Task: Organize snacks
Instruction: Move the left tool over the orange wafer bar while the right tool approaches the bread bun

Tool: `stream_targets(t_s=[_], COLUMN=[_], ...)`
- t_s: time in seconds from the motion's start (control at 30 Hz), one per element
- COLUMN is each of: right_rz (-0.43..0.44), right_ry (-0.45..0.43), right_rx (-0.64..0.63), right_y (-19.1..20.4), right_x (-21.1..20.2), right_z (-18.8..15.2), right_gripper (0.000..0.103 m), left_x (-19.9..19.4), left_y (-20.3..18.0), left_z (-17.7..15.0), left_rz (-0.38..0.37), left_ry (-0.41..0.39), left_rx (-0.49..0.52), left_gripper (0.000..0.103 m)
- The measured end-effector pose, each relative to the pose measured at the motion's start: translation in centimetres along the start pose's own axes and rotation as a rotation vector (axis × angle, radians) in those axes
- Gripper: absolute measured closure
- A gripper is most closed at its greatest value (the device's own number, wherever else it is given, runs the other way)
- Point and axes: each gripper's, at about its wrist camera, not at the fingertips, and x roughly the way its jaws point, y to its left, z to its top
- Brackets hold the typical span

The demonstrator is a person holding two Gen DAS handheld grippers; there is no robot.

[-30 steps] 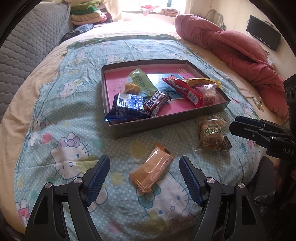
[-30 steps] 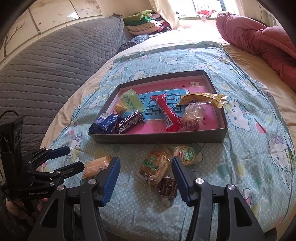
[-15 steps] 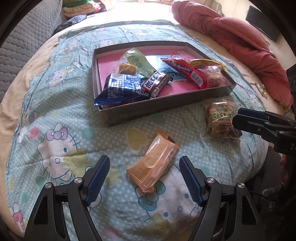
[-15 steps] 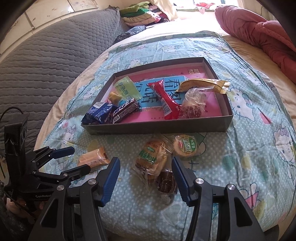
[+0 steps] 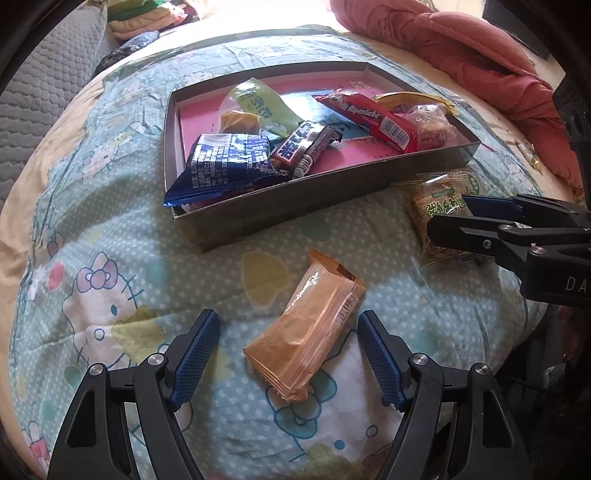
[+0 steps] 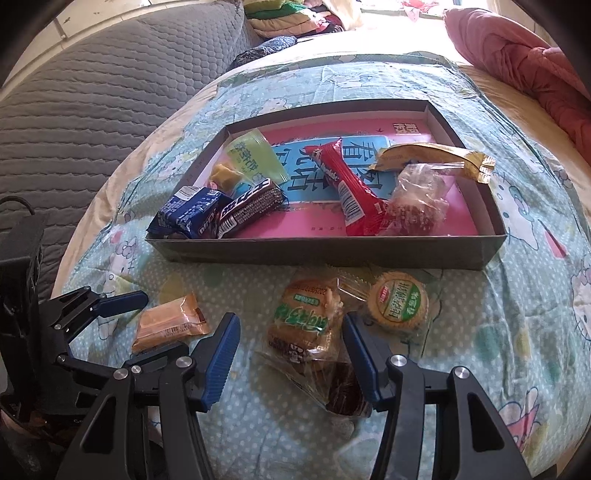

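A shallow grey box [image 5: 295, 199] with a pink floor holds several snacks: a blue packet [image 5: 229, 162], a dark bar [image 5: 303, 147], a red bar [image 5: 369, 114]. An orange packet [image 5: 310, 328] lies on the bedspread between the fingers of my open left gripper [image 5: 288, 354]. My open right gripper [image 6: 288, 350] straddles a green-labelled cake packet [image 6: 306, 321]; a round green-labelled biscuit [image 6: 399, 302] lies just to its right. The box [image 6: 332, 251] sits just beyond them. The right gripper also shows in the left wrist view [image 5: 465, 218], over the cake packet [image 5: 439, 206].
The snacks lie on a light blue cartoon-cat bedspread [image 5: 110, 258]. A red quilt [image 5: 461, 48] is bunched at the far right. A grey quilted cover [image 6: 92, 92] lies to the left, with folded clothes [image 6: 288, 18] at the far end.
Both grippers have moved forward and down: the orange packet now sits between the left fingers and the cake packet between the right fingers. Both stay open.
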Motion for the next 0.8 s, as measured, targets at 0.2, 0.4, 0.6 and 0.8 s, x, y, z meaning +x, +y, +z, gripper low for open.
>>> stream_targets(t_s=[0.2,0.4,0.6,0.8], right_rz=[-0.033,-0.041,-0.033,-0.002], right_ry=[0.026,0.018,0.004,-0.004], right_rx=[-0.048,-0.092,-0.113,-0.085], right_y=[1.3,2.1,2.3,1.6], right_x=[1.8,2.9,3.0,2.4], right_z=[0.5,0.9,0.7,0.8], right_gripper=[0.051,0.056,0.057,0.057], left_x=[0.2,0.5,0.6,0.8], left_y=[-0.4,-1.0,-1.0,-1.5], left_z=[0.3,0.4,0.5,0.7], left_rz=[0.009,0.023,0.015,0.013], left_ry=[-0.014,-0.021,-0.028,-0.045], left_rx=[0.024,0.047,0.039,0.059], left_gripper=[0.024,0.025,0.025,0.024])
